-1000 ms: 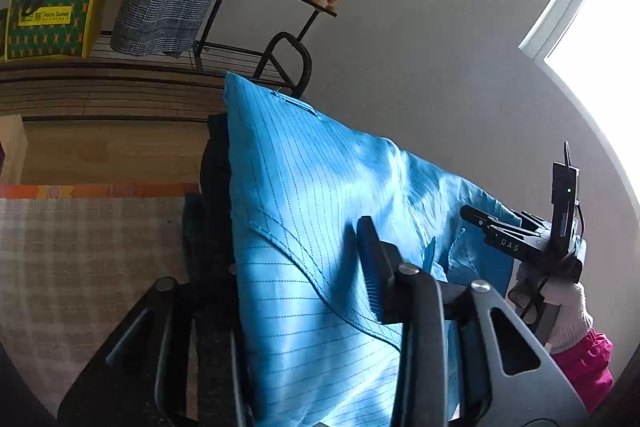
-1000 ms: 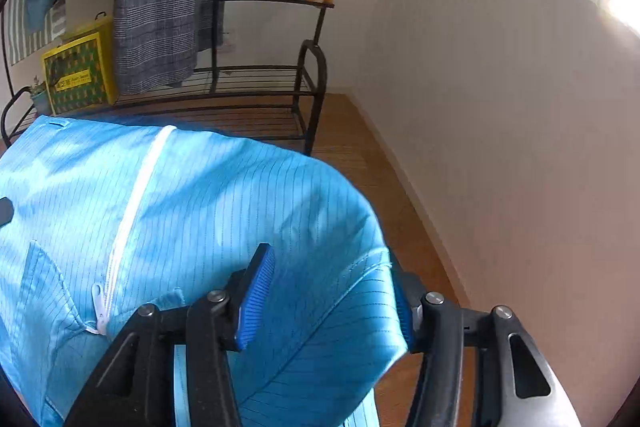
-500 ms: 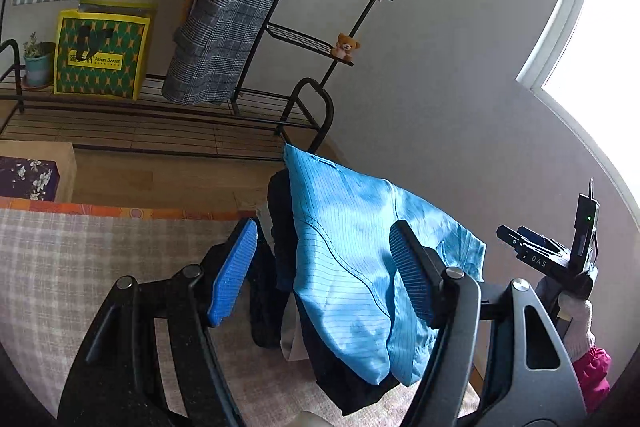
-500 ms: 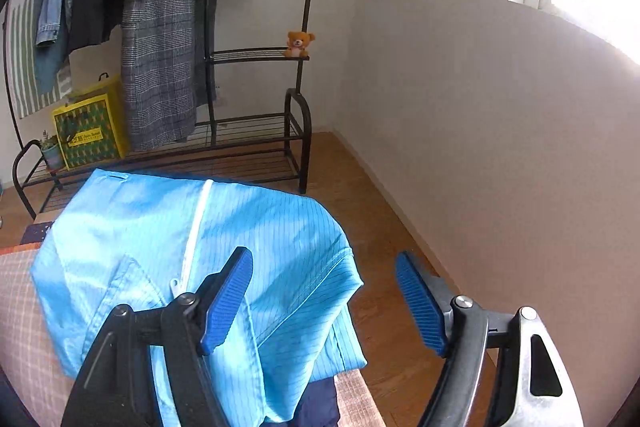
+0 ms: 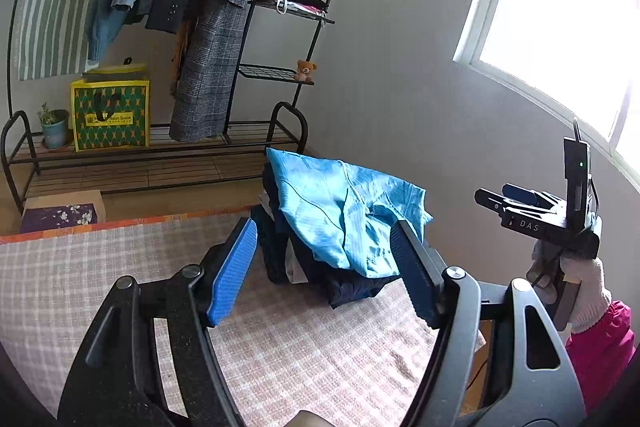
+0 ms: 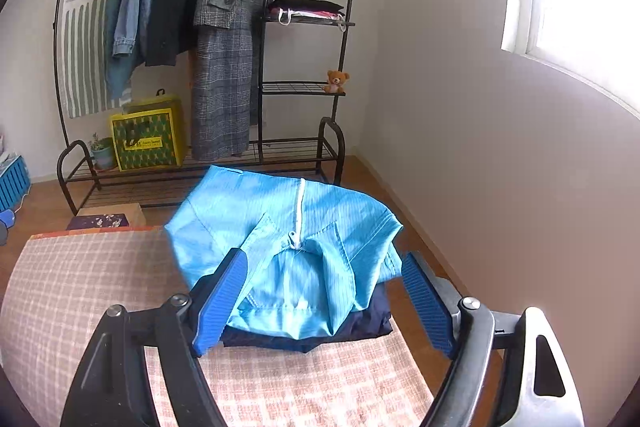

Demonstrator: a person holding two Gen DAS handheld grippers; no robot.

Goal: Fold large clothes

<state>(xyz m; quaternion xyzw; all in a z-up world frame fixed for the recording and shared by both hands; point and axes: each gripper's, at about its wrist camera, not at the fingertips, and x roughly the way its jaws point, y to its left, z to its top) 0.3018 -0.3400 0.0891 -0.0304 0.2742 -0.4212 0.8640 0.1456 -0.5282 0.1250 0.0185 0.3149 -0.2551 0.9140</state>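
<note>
A folded light-blue striped jacket (image 5: pixel 340 211) with a white zipper lies on top of a pile of dark folded clothes (image 5: pixel 352 287) at the far right corner of the checked table (image 5: pixel 100 275). It also shows in the right wrist view (image 6: pixel 288 239), over a navy garment (image 6: pixel 360 331). My left gripper (image 5: pixel 324 267) is open and empty, held back from the pile. My right gripper (image 6: pixel 324 303) is open and empty, just short of the jacket; it also shows in the left wrist view (image 5: pixel 516 203), to the right of the pile.
A black coat rack (image 6: pixel 304 23) with hanging coats, shelves and a small teddy bear (image 6: pixel 336 81) stands behind the table. A yellow-green bag (image 6: pixel 146 139) and a potted plant (image 5: pixel 54 125) sit on its low shelf. A box (image 5: pixel 64 215) lies on the floor. The wall is at the right.
Both grippers have opened and let go of the blue jacket, which now rests on the pile. Both have pulled back and risen from it.
</note>
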